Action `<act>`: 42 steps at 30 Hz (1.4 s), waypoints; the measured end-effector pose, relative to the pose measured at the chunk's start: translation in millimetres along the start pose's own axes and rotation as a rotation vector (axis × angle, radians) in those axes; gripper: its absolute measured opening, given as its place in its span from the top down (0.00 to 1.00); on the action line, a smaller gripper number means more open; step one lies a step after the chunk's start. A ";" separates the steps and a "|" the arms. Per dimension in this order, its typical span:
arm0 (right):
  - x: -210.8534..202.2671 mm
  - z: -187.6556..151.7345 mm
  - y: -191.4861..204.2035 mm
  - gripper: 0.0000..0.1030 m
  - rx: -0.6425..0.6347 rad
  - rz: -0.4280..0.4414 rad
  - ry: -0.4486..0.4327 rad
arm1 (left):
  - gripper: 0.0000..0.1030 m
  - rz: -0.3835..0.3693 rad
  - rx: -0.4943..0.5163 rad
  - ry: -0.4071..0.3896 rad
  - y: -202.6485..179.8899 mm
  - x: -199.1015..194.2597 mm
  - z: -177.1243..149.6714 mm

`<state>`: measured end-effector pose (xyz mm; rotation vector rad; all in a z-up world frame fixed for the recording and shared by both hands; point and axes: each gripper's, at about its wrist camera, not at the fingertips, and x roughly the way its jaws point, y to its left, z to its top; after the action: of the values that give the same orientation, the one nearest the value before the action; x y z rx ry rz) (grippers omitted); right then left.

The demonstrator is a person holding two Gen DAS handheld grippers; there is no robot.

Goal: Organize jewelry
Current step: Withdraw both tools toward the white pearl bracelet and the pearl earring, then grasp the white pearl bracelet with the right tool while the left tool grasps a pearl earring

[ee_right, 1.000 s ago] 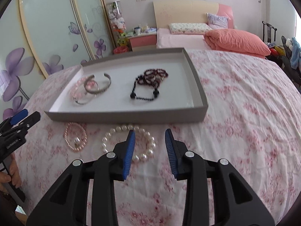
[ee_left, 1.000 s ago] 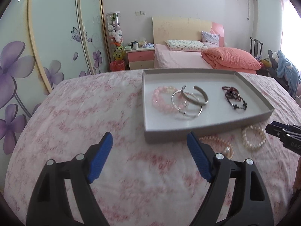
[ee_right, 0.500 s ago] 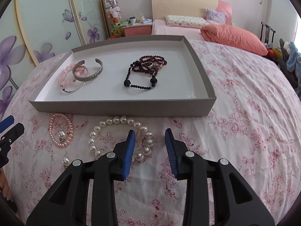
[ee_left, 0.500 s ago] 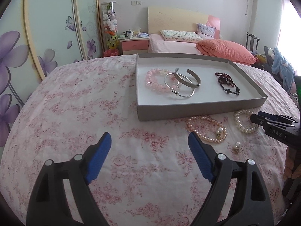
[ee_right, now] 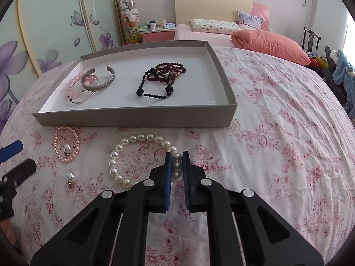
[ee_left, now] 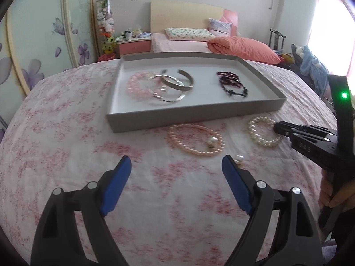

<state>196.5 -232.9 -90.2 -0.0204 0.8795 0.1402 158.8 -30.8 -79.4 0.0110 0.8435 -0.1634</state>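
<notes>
Right tongs (ee_right: 176,163) now clamped on white pearl bracelet (ee_right: 142,158) (grip hidden in left cam); left tongs (ee_left: 176,166) wide open

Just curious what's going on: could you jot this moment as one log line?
right claw: shut on white pearl bracelet | left claw: open, empty | pink pearl bracelet: on bedspread | tray: holds bangles, dark beads
</notes>
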 end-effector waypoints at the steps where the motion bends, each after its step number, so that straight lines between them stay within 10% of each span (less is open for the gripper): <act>1: -0.6 -0.7 -0.6 0.90 0.000 -0.002 0.000 | 0.21 -0.008 0.011 0.004 -6.8 0.6 -0.8; 13: -14.2 -15.8 -23.8 0.90 0.060 0.005 -0.001 | 0.39 -0.013 0.073 0.066 -64.5 28.2 -1.1; 27: -15.5 -17.0 -25.3 0.90 0.072 0.027 -0.001 | 0.85 0.038 0.094 0.068 -75.3 42.6 2.0; 42: -16.3 -16.6 -15.3 0.90 0.062 0.066 -0.006 | 0.87 0.094 0.021 0.038 -13.0 15.4 -9.9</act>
<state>175.6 -251.2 -88.9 0.0669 0.8783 0.1744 159.5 -45.0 -96.7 0.0740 0.8776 -0.0838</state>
